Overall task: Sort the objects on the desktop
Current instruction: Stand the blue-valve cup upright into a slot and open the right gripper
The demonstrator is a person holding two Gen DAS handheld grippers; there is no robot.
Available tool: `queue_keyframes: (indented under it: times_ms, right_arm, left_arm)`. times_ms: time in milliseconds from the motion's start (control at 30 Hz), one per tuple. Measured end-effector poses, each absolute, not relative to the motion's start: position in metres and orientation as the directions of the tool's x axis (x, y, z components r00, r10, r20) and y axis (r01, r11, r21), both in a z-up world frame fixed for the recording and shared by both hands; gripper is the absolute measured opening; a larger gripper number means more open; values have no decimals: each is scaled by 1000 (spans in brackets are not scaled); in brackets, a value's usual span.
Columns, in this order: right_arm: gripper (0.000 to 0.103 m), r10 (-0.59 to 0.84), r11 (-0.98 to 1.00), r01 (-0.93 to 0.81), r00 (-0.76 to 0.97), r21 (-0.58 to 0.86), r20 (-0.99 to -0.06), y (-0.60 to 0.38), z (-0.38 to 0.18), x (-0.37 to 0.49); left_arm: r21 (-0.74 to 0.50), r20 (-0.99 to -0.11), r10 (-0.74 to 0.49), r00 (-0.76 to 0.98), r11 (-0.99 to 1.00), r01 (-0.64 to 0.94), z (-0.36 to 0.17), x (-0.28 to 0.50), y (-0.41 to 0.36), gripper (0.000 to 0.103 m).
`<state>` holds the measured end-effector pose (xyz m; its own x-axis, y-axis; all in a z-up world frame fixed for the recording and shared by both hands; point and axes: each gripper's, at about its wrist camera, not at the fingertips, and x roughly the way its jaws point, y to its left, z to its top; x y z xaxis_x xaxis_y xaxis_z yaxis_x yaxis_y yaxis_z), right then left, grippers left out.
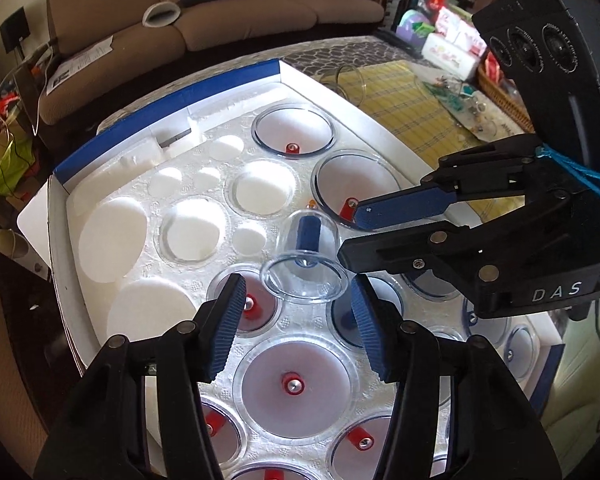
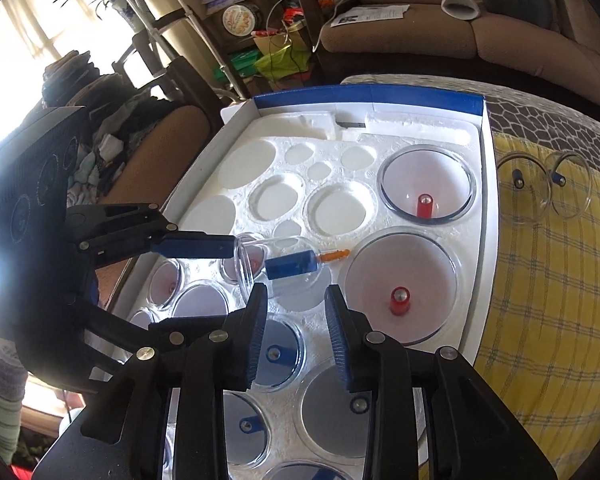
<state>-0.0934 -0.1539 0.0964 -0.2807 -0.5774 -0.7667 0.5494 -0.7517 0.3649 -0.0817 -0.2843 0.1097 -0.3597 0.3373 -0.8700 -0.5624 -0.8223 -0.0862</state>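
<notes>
Now both tools stand unclenched — left tool (image 1: 298, 316) and right tool (image 2: 296, 328) flank a clear cup (image 1: 305, 262), untouched.

White foam tray (image 2: 380, 136) is sitting in a blue-edged box (image 2: 368, 98); clear cups are showing red valves (image 2: 424, 205) far right, blue ones (image 2: 274, 354) nearer. Yellow plaid cloth (image 2: 540, 280) is lying right, black grippers wearing blue ribbed pads (image 1: 370, 328).

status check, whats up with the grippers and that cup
Left gripper and right gripper open. Clear cup lying on its side on foam tray, unheld. Nothing blocking.
</notes>
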Motion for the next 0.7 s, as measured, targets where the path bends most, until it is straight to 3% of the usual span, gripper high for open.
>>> queue_keyframes:
  times_ms: [100,167,333,467,700]
  right_arm:
    - [35,-609,-740,545,-291,395,-738,-147,106,-92]
    - [48,-618,-730,548,-274,408,-737,-149,108,-92]
    - [48,-585,-740,552,-246,385,-773,-163,101,-92]
    - [49,-617,-730,512,-207,453,-760,-165,90,-97]
    - [47,-655,-713,481,-196,510,-730,-155,93,-101]
  left_arm:
    - [-129,-849,387,-360,-812,-570,118,-82,-290,53]
    - [-105,-863,369,-344,-799,-592,114,-81,-286,54]
    - [-7,-892,292,-345,-772,-635,101,-73,-268,54]
    - [13,-894,278,-351,-767,-642,97,-72,-259,54]
    - [-39,-872,348,-344,-750,-660,120,-67,-257,51]
